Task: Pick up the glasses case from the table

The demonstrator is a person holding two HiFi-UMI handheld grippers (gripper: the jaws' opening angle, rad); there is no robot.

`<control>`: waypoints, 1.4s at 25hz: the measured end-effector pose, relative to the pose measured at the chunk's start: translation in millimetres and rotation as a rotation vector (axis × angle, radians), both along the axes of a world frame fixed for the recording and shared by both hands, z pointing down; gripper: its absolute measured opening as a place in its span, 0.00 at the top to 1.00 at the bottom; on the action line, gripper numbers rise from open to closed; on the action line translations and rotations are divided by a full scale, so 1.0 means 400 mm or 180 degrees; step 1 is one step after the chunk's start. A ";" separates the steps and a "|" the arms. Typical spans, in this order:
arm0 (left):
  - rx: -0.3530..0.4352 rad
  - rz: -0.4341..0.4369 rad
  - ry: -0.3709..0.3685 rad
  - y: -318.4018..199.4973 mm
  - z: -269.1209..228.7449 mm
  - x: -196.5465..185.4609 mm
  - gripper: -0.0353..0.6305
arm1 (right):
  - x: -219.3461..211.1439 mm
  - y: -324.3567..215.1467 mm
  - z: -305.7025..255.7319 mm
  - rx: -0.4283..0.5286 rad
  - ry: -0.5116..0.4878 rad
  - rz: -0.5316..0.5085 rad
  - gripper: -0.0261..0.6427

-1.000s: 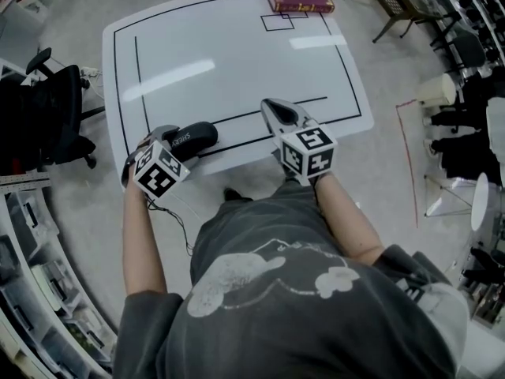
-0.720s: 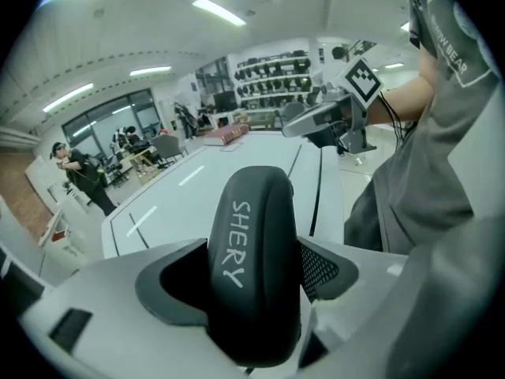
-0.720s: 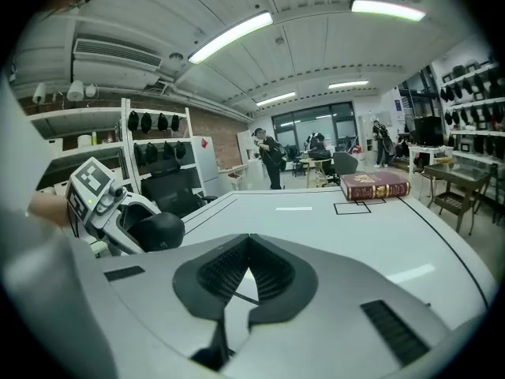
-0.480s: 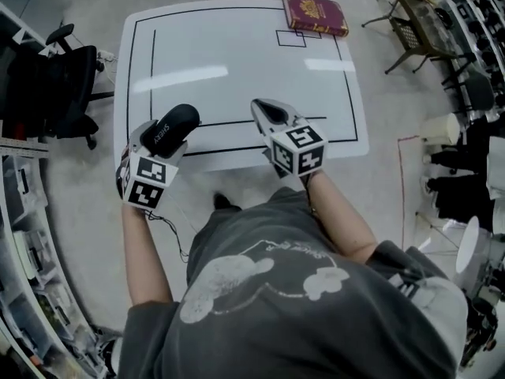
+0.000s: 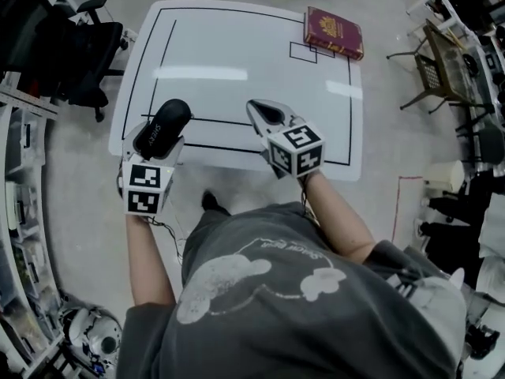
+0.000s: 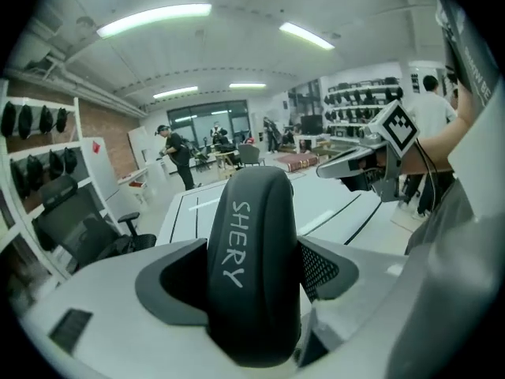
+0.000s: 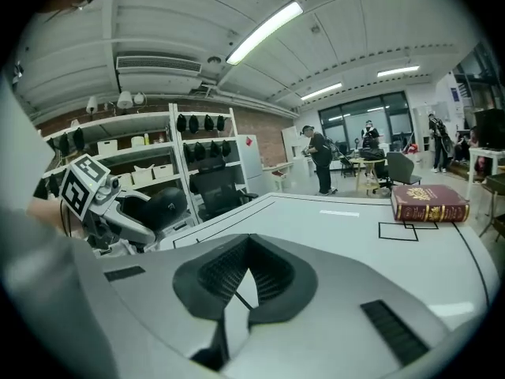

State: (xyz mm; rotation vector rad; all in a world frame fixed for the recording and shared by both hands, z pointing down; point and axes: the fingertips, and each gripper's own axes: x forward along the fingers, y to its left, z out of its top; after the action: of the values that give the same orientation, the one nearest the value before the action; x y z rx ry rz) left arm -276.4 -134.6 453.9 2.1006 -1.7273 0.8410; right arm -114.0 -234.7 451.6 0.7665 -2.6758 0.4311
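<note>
Since the earlier frames the left gripper (image 5: 158, 139) has risen and rolled, so that its marker cube (image 5: 142, 188) now faces the head camera squarely, and the glasses case (image 5: 166, 118) has come up with it from the near edge of the table (image 5: 237, 54). Present position of the case: clear of the surface, over the table's near left corner as the head view shows it, its long axis pointing away from the person. It is black and rounded, with pale lettering along its top. The left gripper view shows the case (image 6: 252, 267) standing between both jaws, which are spread wide and bear on its two sides. The right gripper (image 5: 267, 115) is held over the near middle of the table, well apart from the case; its own view shows the two jaws brought together with nothing between them. A maroon book (image 5: 334, 32) lies at the far right corner of the table, partly over a small marked rectangle.
</note>
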 end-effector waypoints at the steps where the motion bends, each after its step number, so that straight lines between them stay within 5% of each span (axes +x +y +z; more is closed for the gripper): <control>1: 0.0021 -0.0094 0.0084 0.011 -0.004 0.008 0.44 | 0.003 0.002 -0.002 0.0000 -0.0010 -0.0048 0.96; 35: 0.0261 -0.1990 0.0393 0.524 0.000 0.533 0.44 | 0.324 0.311 0.075 -0.0085 -0.0058 -0.1644 0.96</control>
State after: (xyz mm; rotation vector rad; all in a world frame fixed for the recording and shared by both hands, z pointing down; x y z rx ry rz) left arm -63.1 75.0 453.8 1.4585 -2.1844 0.4488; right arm 15.7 -110.5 481.7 0.0470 -2.7381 0.3357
